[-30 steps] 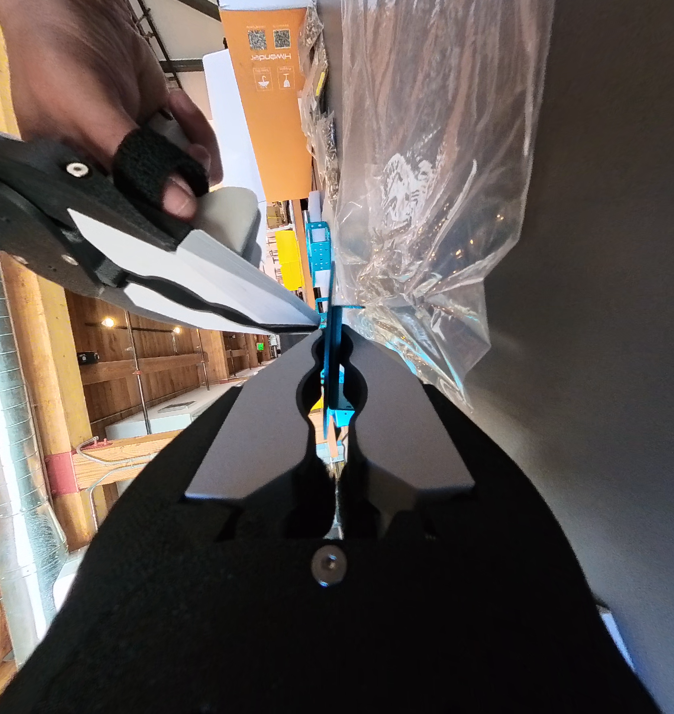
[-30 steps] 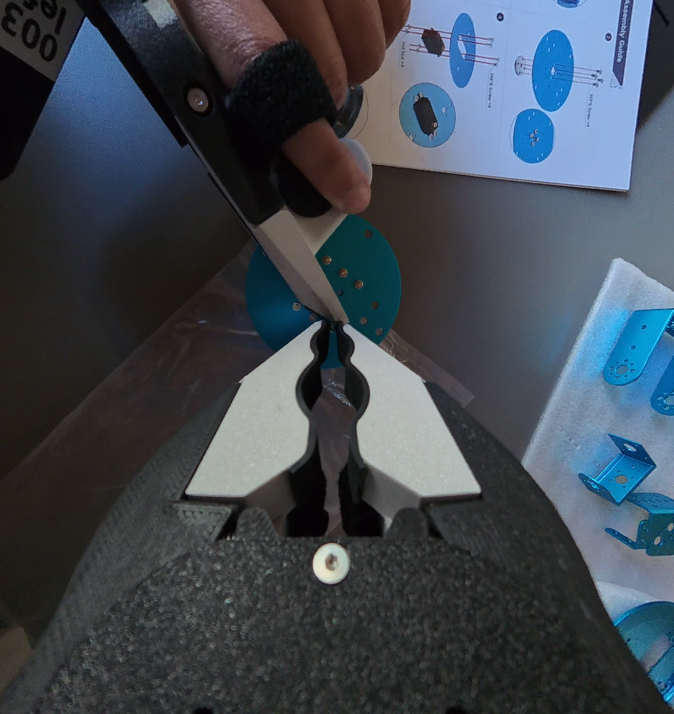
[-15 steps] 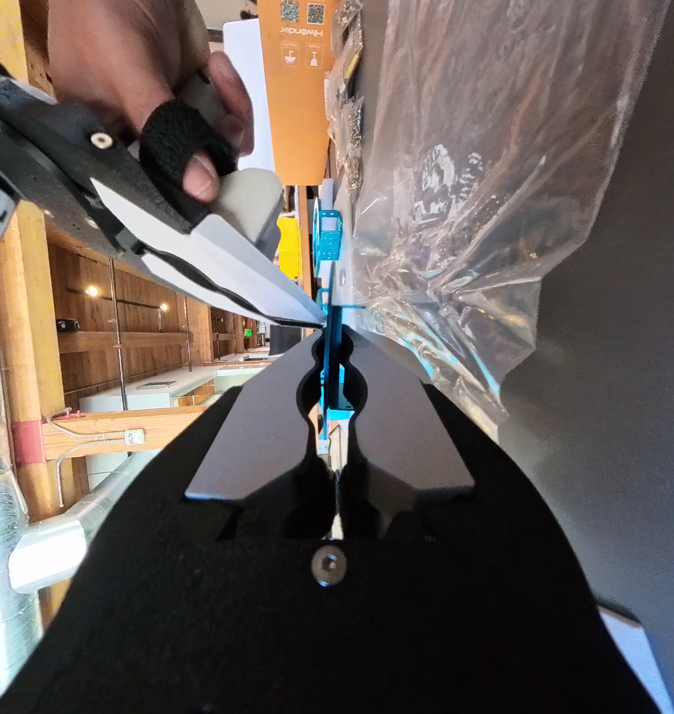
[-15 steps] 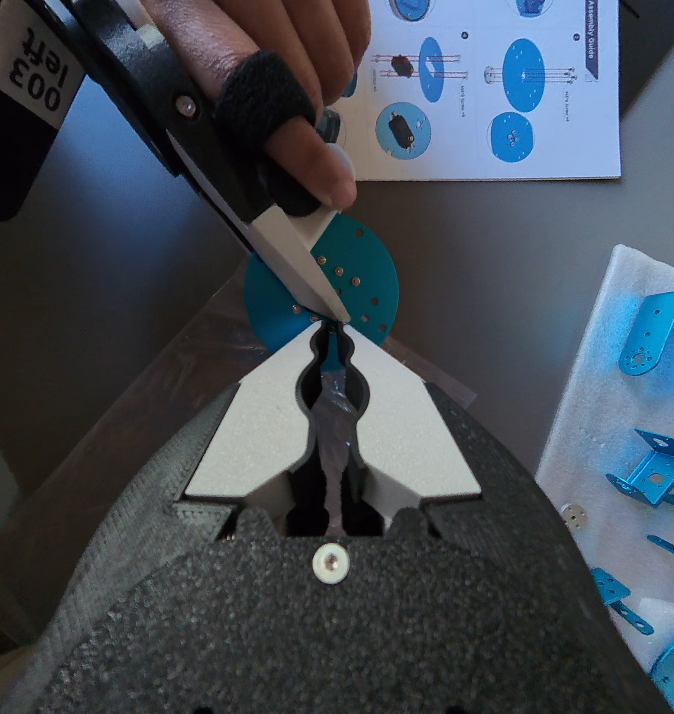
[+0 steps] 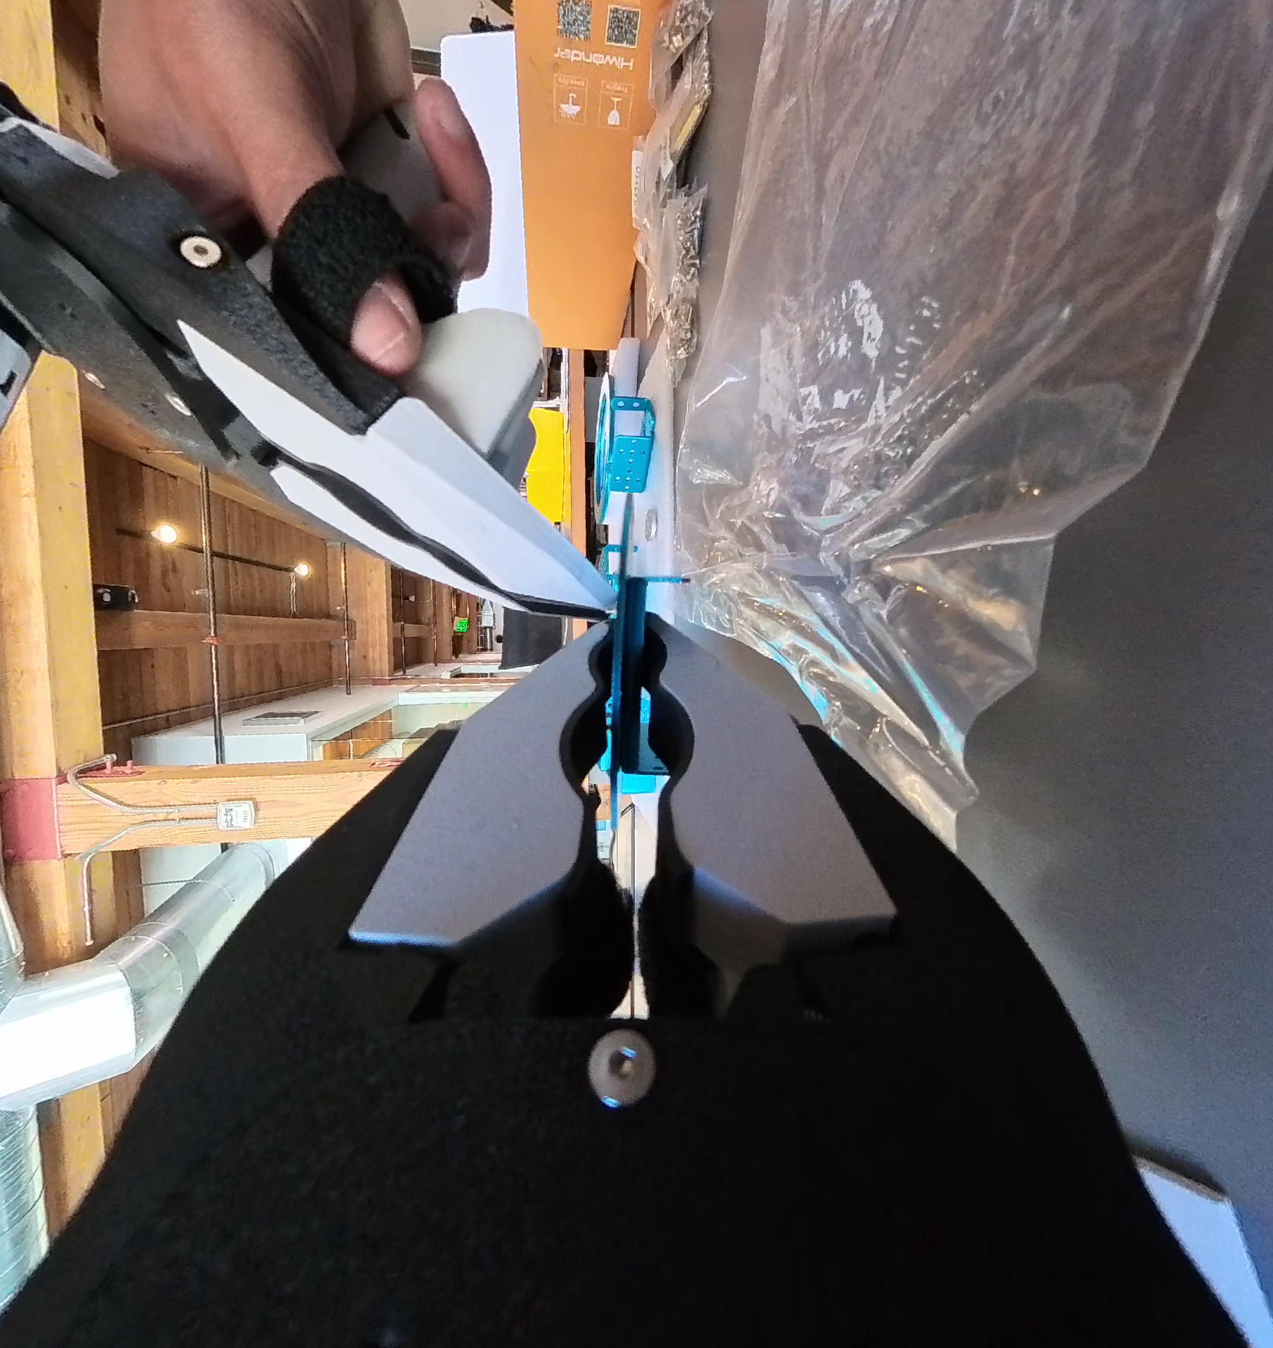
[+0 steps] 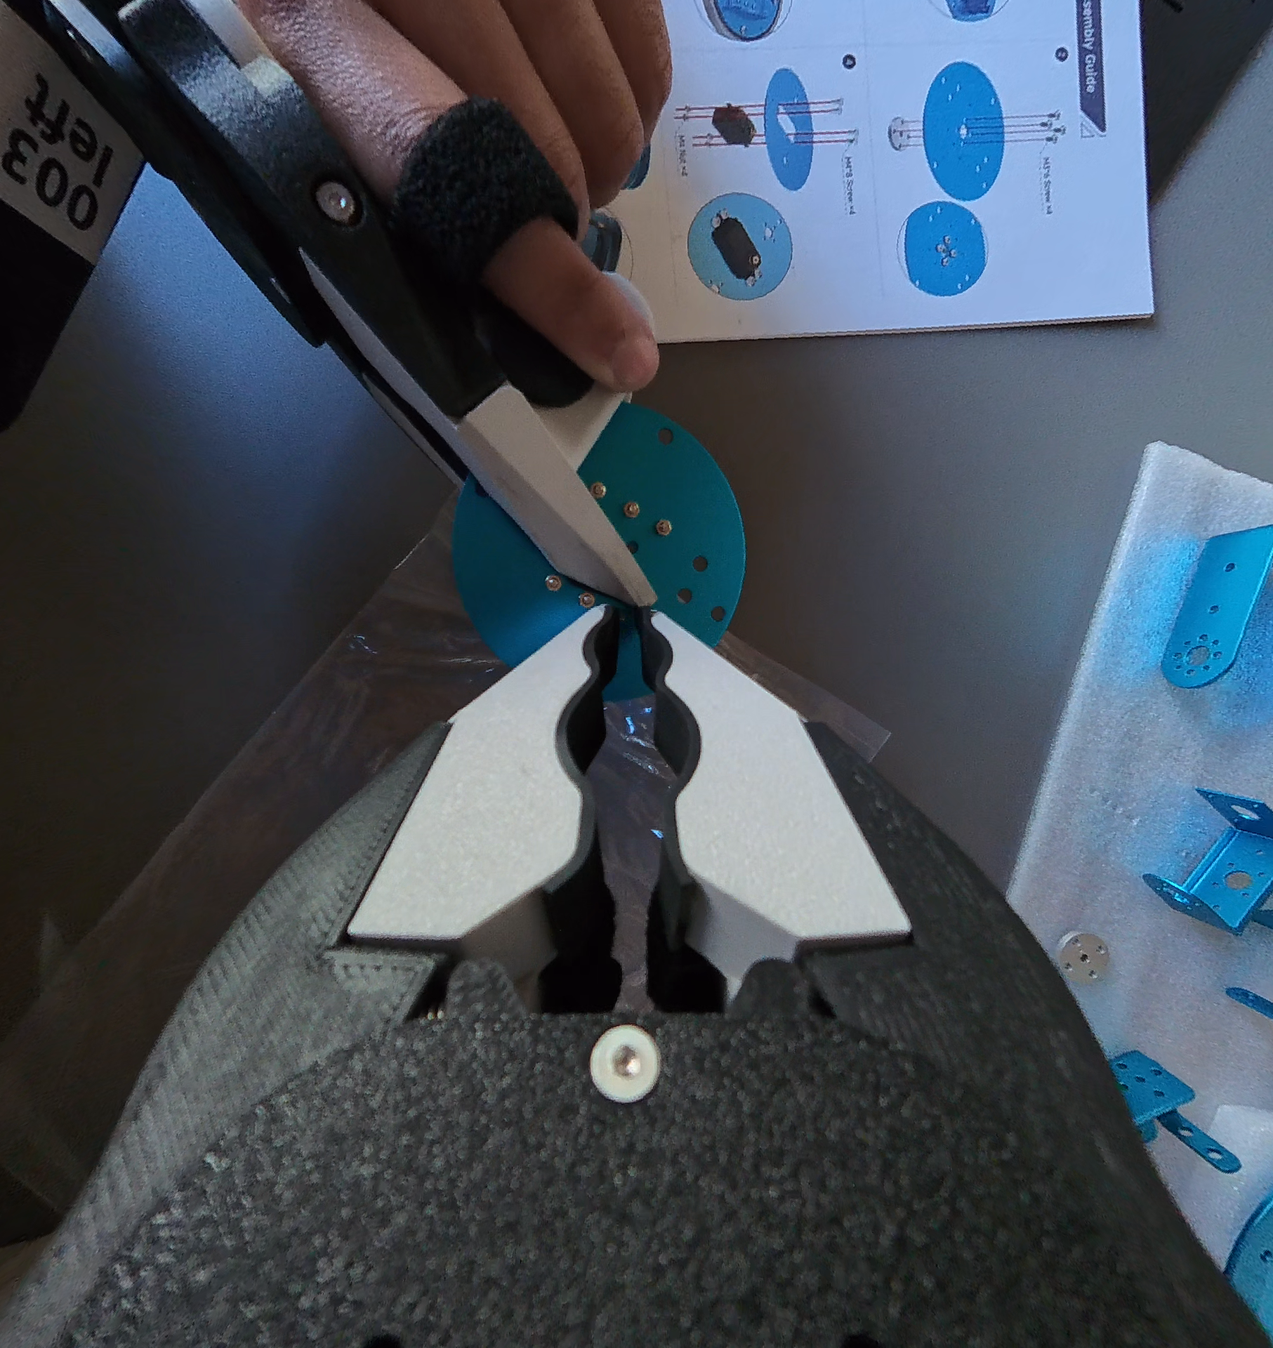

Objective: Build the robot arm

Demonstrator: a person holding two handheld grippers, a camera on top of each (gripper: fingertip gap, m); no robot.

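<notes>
A round teal metal disc [image 6: 681,503] with small holes and brass studs is held above the grey table [image 6: 947,467]. My left gripper [image 5: 629,620] is shut on the disc [image 5: 629,678], which is seen edge-on between its fingers. In the right wrist view, the left gripper [image 6: 637,594] reaches across the disc face from the upper left. My right gripper [image 6: 627,620] is shut, its tips against the disc face beside the left gripper's tip. It also shows in the left wrist view [image 5: 604,609]. A clear plastic bag [image 5: 947,365] lies behind the disc.
An open instruction sheet [image 6: 910,182] lies on the table beyond the disc. A white foam sheet [image 6: 1100,729] at the right carries several blue metal brackets [image 6: 1231,583]. An orange box [image 5: 582,182] and small bags of screws [image 5: 681,241] stand farther off. Only a small space, under 4 cm, lies between the two pairs of fingers.
Both grippers stay shut and together at the disc. The pair has drifted a little, so the foam sheet and brackets slid upward in the right wrist view.
</notes>
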